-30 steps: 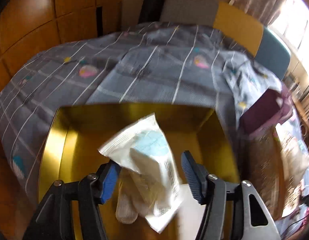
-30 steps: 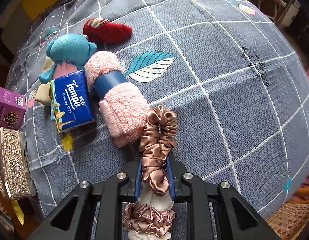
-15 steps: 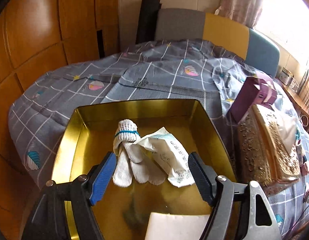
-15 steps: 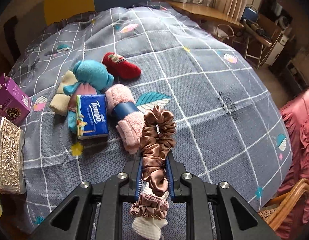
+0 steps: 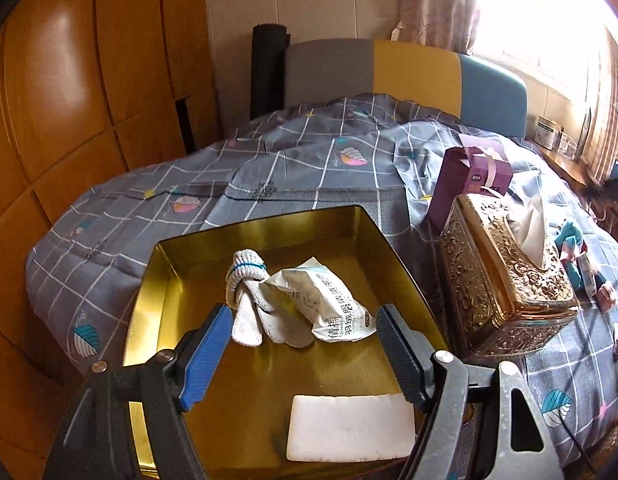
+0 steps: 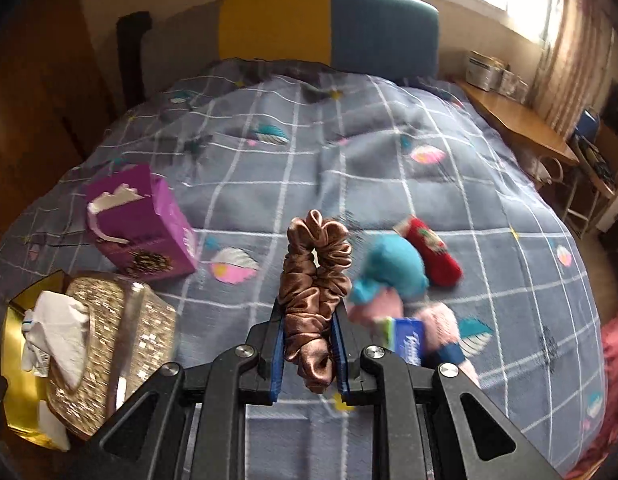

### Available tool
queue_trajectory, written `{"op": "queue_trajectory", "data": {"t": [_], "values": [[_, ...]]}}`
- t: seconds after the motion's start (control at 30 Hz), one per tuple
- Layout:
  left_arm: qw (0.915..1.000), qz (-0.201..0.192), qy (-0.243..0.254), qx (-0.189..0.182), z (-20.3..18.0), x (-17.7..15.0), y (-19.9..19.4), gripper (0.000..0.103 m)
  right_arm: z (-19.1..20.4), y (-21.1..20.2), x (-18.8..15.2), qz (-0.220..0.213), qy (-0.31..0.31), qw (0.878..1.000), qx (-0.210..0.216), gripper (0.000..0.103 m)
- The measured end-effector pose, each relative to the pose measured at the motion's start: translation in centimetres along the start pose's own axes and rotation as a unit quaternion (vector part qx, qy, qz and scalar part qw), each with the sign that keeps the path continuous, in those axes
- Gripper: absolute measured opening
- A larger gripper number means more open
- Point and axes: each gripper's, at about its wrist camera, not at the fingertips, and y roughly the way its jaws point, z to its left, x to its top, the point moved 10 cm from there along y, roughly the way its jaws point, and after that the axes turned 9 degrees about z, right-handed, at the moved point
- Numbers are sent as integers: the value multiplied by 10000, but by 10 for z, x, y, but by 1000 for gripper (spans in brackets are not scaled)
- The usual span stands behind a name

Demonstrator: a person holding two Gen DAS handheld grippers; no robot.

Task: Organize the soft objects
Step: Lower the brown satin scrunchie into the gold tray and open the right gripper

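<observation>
A second ago the wet-wipe packet (image 5: 324, 305) was seen between the fingers of the left gripper (image 5: 301, 334); now it has been dropped and lies in the gold tin tray (image 5: 157, 296), touching the rolled white work gloves (image 5: 249, 296), with the left fingers spread wide and holding nothing above the tray. A white sponge-like pad (image 5: 351, 428) lies nearer the camera on the tray floor, partly behind the right-hand finger. The right gripper (image 6: 311, 344) has been raised off the bed (image 6: 389, 184) since the earlier frame — the brown satin scrunchie (image 6: 315, 280) is clamped between its blue pads, its upper loop standing up beyond the fingertips and its lower end hanging behind them. On the quilt beyond lie a teal plush toy (image 6: 391, 268), a red plush piece (image 6: 433, 256), a pink rolled towel (image 6: 437, 332) and a blue tissue pack (image 6: 407, 340), all blurred. The ornate gold tissue box (image 5: 505, 276) stands just beside the tray, with the purple carton (image 5: 469, 184) behind it.
</observation>
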Motion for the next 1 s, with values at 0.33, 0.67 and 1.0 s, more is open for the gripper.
{"op": "queue_trajectory", "data": {"t": [0.33, 0.67, 1.0], "values": [[9988, -406, -71, 260, 19, 8, -27, 76, 214, -19, -21, -132, -1848, 9742, 1287, 21], [9971, -483, -257, 529, 47, 4, -37, 76, 313, 18, -112, 421, -2899, 9444, 1495, 21], [9954, -365, -711, 535, 72, -5, -30, 76, 335, 31, -134, 517, -2998, 9420, 1416, 38]]}}
